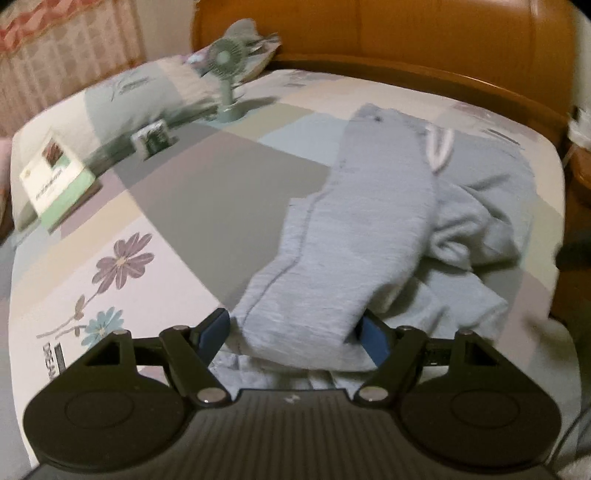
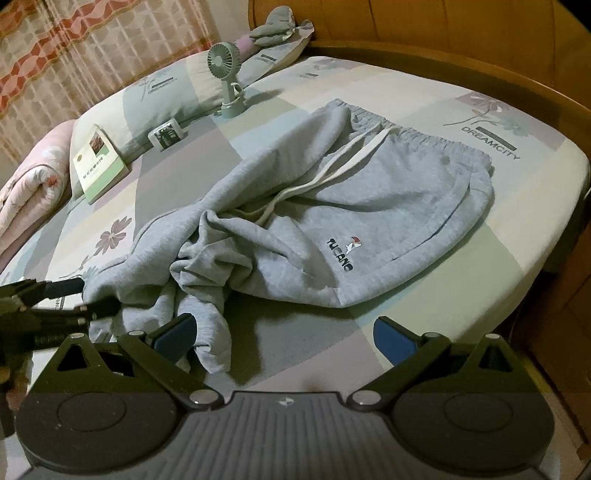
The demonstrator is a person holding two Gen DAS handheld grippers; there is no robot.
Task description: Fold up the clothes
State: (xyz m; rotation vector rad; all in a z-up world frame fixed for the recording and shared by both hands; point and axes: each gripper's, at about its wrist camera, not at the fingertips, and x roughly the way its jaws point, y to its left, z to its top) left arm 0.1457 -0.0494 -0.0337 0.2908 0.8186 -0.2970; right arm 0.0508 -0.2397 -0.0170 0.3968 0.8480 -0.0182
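The left gripper (image 1: 293, 334) with blue pads is sitting right at the camera, jaws spread wide with one leg of the light grey fleece sweatpants (image 1: 354, 236) running between them. The cloth is filling the gap, but I can't tell whether the pads are really pressing on it.

The right gripper (image 2: 284, 338) is hanging just above the patchwork flower-print bed sheet (image 2: 498, 177), jaws apart and nothing between them; a rumpled fold of the sweatpants is lying just beside its left pad. The sweatpants are lying across the middle of the bed, waistband with the white drawstring (image 2: 332, 166) toward the wooden headboard (image 2: 443, 33), legs bunched up near the grippers.

Further back a small green desk fan (image 2: 227, 79) is standing near the pillow (image 2: 162, 96), with a green-and-white book (image 2: 98, 164) leaning against it.
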